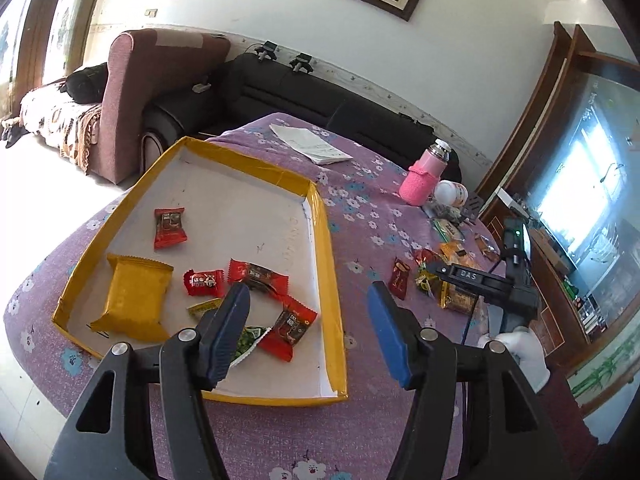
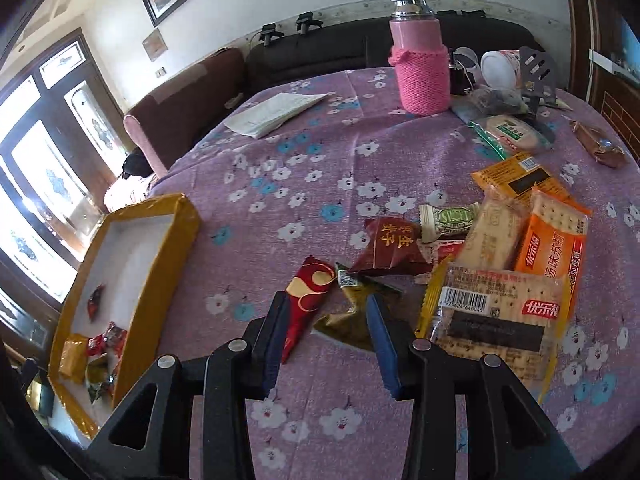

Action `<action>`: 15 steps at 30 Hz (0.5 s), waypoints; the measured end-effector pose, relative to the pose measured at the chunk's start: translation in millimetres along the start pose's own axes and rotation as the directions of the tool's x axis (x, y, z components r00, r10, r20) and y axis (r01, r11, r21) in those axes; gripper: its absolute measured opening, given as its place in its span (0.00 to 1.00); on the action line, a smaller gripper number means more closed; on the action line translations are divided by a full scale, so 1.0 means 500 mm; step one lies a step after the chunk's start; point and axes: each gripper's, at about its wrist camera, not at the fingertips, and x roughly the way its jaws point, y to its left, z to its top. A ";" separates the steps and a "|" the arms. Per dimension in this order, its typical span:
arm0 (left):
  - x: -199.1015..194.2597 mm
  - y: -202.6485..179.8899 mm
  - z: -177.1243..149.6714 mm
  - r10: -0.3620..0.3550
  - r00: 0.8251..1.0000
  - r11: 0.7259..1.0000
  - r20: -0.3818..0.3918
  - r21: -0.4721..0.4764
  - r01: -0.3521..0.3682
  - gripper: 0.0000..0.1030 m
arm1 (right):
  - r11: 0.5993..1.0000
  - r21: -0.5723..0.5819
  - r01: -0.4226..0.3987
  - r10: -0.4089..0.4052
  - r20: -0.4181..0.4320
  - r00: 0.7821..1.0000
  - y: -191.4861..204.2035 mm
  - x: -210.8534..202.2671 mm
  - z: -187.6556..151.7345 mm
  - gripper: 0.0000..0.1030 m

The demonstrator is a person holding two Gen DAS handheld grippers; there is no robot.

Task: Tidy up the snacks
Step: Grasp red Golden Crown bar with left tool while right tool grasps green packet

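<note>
Landmark: the yellow-rimmed tray (image 1: 326, 264) on the purple floral tablecloth (image 1: 360, 208).

Left gripper (image 1: 308, 300) hung over the tray's near right corner, fingers apart, nothing between them. Under and just beyond them inside the tray lay a green packet (image 1: 250, 340), a red packet (image 1: 288, 328), and a small yellow-green sweet (image 1: 202, 306). Farther in were two more red packets (image 1: 204, 283) — touching end to end — a large yellow packet (image 1: 134, 300) near the tray's left wall, and one red packet (image 1: 170, 227) alone toward the far end.

Right gripper (image 2: 328, 304) was well to the right of the tray, over the loose heap of snacks, fingers apart and pressing on nothing. An olive-gold wrapper (image 2: 352, 312) lay on the cloth between the fingertips; a red-and-gold wrapper (image 2: 306, 300) lay just inside the left finger (image 2: 276, 332). Right of these sat a clear cracker pack (image 2: 496, 316), with an orange cracker pack (image 2: 552, 240) behind it.

A pink flask (image 2: 420, 68) stood beyond the heap, far from the tray.
</note>
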 end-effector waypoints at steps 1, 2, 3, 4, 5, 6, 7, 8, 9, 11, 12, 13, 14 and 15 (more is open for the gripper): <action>0.002 -0.005 -0.001 0.001 1.000 1.000 -0.005 0.008 -0.001 0.58 | 1.000 0.003 0.018 -0.018 -0.001 1.000 0.001 0.011 0.001 0.42; 0.004 -0.010 -0.002 0.002 1.000 1.000 -0.011 0.014 -0.002 0.58 | 0.999 0.001 0.032 -0.032 0.008 0.999 0.002 0.013 0.001 0.45; 0.006 -0.012 -0.002 0.004 1.000 1.000 -0.014 0.019 -0.003 0.58 | 0.999 -0.002 0.046 -0.046 0.013 0.999 0.002 0.021 0.001 0.47; 0.009 -0.017 -0.003 0.006 1.000 1.000 -0.019 0.024 -0.005 0.58 | 0.999 -0.003 0.052 -0.052 0.006 0.999 -0.001 0.030 0.002 0.47; 0.011 -0.021 -0.004 0.004 1.000 1.000 -0.025 0.027 -0.003 0.58 | 0.998 -0.002 0.064 -0.064 -0.006 0.998 -0.005 0.039 0.002 0.47; 0.015 -0.027 -0.005 -0.003 0.999 1.000 -0.032 0.031 0.004 0.58 | 0.997 0.002 0.079 -0.078 -0.021 0.997 -0.009 0.050 0.001 0.47; 0.020 -0.034 -0.006 -0.008 0.999 0.999 -0.038 0.034 0.009 0.58 | 0.997 0.014 0.079 -0.078 -0.031 0.996 -0.016 0.058 -0.001 0.47; 0.027 -0.041 -0.006 -0.013 0.999 0.999 -0.047 0.038 0.015 0.58 | 0.997 0.026 0.068 -0.066 -0.045 0.997 -0.024 0.067 -0.004 0.44; 0.036 -0.049 -0.006 -0.021 0.998 0.999 -0.060 0.041 0.023 0.58 | 0.998 0.035 0.050 -0.048 -0.043 0.998 -0.029 0.070 -0.008 0.43; 0.052 -0.066 -0.003 -0.039 0.996 0.998 -0.085 0.048 0.044 0.58 | 0.999 0.027 0.041 -0.040 -0.027 0.999 -0.030 0.063 -0.015 0.38; 0.060 -0.075 -0.002 -0.049 0.994 0.997 -0.097 0.050 0.054 0.58 | 0.999 0.025 0.029 -0.029 -0.030 0.999 -0.030 0.059 -0.019 0.37; 0.070 -0.086 0.000 -0.063 0.992 0.996 -0.112 0.053 0.069 0.58 | 0.999 0.029 0.014 -0.013 -0.037 0.999 -0.031 0.053 -0.026 0.37; 0.080 -0.096 0.002 -0.074 0.989 0.995 -0.127 0.055 0.082 0.58 | 0.999 0.038 -0.007 0.009 -0.047 0.999 -0.034 0.046 -0.032 0.37; 0.095 -0.110 0.005 -0.087 0.985 0.994 -0.147 0.059 0.096 0.58 | 0.998 0.052 -0.034 0.037 -0.057 0.998 -0.038 0.035 -0.040 0.37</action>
